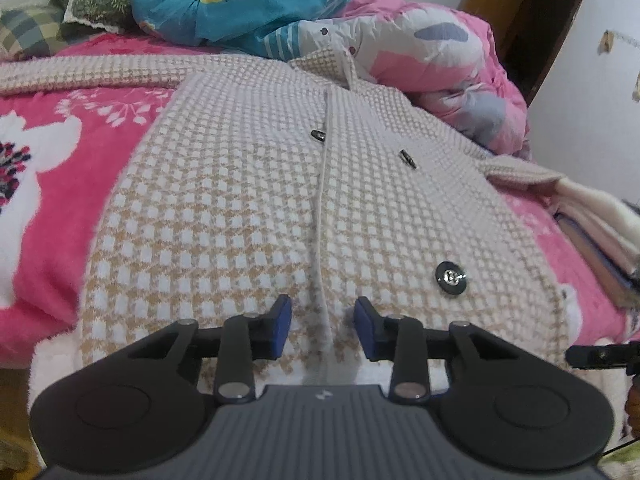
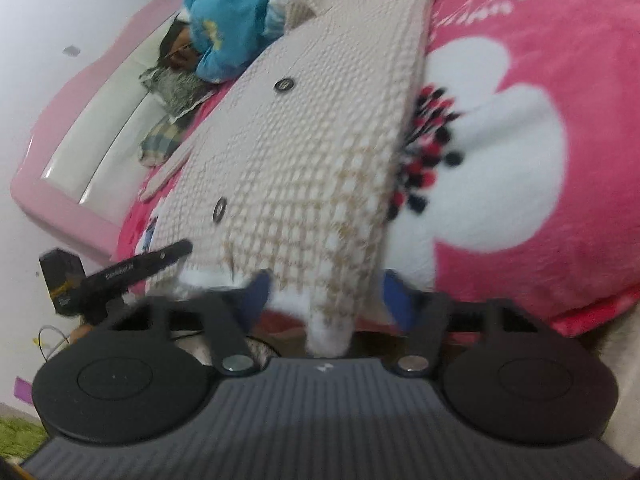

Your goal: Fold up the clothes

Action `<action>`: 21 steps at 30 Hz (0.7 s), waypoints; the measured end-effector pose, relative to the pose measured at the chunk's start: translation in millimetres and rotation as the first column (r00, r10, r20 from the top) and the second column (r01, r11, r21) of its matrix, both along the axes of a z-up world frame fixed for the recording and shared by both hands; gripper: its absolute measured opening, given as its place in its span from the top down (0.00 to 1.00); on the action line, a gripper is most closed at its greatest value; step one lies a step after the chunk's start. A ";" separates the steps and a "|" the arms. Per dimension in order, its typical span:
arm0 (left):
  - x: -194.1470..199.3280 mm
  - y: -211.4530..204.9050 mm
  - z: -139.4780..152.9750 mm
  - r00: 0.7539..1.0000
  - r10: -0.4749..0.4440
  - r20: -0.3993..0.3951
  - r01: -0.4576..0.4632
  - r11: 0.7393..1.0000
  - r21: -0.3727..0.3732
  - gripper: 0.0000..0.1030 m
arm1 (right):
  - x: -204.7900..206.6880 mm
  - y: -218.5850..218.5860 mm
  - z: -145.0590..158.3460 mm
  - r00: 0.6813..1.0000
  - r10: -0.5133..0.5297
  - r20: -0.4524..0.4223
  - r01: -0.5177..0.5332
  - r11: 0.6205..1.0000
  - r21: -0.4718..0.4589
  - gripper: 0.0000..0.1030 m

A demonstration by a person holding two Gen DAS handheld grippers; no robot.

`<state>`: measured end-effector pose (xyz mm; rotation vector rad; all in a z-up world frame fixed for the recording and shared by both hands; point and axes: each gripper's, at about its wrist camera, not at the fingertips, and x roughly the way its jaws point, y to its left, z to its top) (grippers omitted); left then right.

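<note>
**Spotter:** Start on the left. What do you have?

**Me:** In my left wrist view the pink floral blanket covers the bed. The checked knit cardigan lies flat on it, button side up, its long axis running from the near edge of the bed, hem towards me, away to the collar near the pile of quilts at the far side. One sleeve stretches off to the left along the far part of the blanket. The placket seam runs nearly straight up the middle of my view.

**Spotter:** And the left gripper?

**Me:** My left gripper sits over the hem with its jaws partly apart, the placket in the gap. The blue pads do not press on the knit, so it holds nothing.

**Spotter:** Further right?

**Me:** A large dark button sits just right of the placket, near the hem. Some folded cloth rests at the right edge of the bed.

**Spotter:** The right one?

**Me:** The right wrist view is blurred. My right gripper is at the cardigan's hem corner at the near edge of the bed, jaws partly apart, with a white flap of knit hanging between them. I cannot tell whether the pads grip it.
</note>
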<state>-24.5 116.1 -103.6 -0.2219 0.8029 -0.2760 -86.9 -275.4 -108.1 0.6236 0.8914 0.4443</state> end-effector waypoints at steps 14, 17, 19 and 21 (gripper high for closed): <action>-9.1 -4.0 39.8 0.995 0.027 0.092 -0.030 0.999 0.028 0.68 | -30.5 7.5 32.1 0.970 0.145 0.193 -0.058 0.917 -0.396 0.81; -2.7 -26.4 48.4 0.989 -0.047 0.140 0.041 0.998 0.041 0.68 | -23.3 1.9 58.8 0.942 0.142 0.305 0.002 0.905 -0.426 0.81; 5.4 -47.8 49.1 0.980 -0.113 0.164 0.103 0.992 0.067 0.67 | -12.4 2.6 70.4 0.912 0.136 0.388 0.046 0.904 -0.425 0.81; 14.9 -67.0 42.7 0.974 -0.157 0.166 0.143 0.986 0.090 0.67 | 1.6 7.5 76.3 0.885 0.134 0.446 0.079 0.900 -0.428 0.81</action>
